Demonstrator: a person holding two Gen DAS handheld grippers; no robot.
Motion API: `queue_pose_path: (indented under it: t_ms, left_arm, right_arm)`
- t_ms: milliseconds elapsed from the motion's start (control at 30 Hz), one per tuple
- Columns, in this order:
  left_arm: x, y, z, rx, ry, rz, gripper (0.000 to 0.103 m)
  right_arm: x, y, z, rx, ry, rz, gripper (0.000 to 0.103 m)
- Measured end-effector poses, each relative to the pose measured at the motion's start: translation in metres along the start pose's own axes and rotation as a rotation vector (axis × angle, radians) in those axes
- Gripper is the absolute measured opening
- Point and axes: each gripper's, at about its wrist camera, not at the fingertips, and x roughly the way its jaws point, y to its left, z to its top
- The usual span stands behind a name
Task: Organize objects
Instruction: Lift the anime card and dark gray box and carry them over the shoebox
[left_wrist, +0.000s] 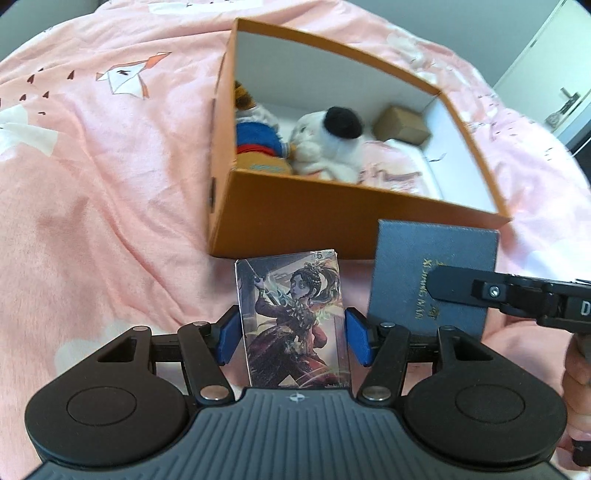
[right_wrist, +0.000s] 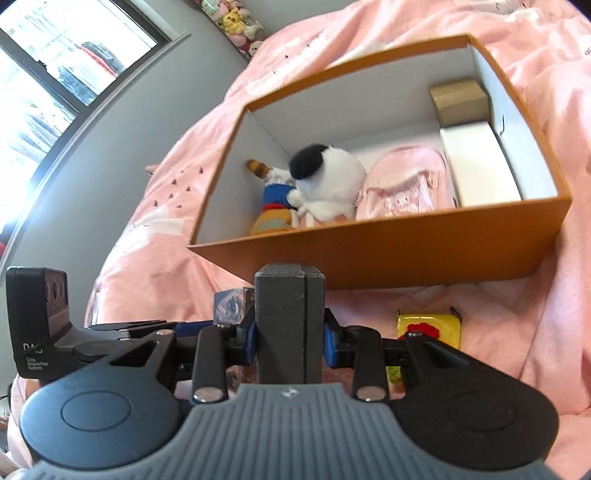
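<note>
Orange cardboard box (left_wrist: 295, 225), open-topped with white inner walls, is sitting on the pink patterned bedspread (left_wrist: 110, 177) just beyond both of your grippers. Inside it, a white plush toy with a black patch (right_wrist: 325, 184) is leaning against a small plush figure in blue and orange (right_wrist: 275, 206) on the left; a pink fabric pouch (right_wrist: 402, 184) is lying beside them, then a white rectangular box (right_wrist: 480, 166), and a small brown cardboard box (right_wrist: 458, 98) is sitting in the far right corner.

Your left gripper (left_wrist: 293, 338) is holding an illustrated card pack showing a dark-haired figure in red (left_wrist: 291, 321), its blue pads pressing both long edges, the pack standing upright in front of the box's near wall. Your right gripper (right_wrist: 290, 336) is clamping a dark blue-grey hinged case with gold lettering (left_wrist: 432, 277), its jaws closed on the two sides, just right of the card pack. A yellow square item with a red flower (right_wrist: 428, 328) is lying on the bedspread near the right gripper.
</note>
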Motion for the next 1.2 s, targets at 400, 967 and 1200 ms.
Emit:
queue_pose_path:
  t_ms: [400,967,1200]
  left_arm:
    - [-0.055,-0.019,0.019,0.005,-0.103,-0.154,0.068]
    - [-0.007,-0.041,0.152,0.023,-0.258,-0.117,0.068]
    - [0.044,-0.045,0.178,0.059,-0.227,-0.045,0.068]
  right_arm:
    - [-0.056,0.007,0.029,-0.011,-0.122,0.057,0.035]
    - [-0.009,-0.039,0.153,-0.081,-0.123,-0.080,0.035]
    - [0.052,-0.057,0.183,-0.124,-0.017,-0.131,0.035]
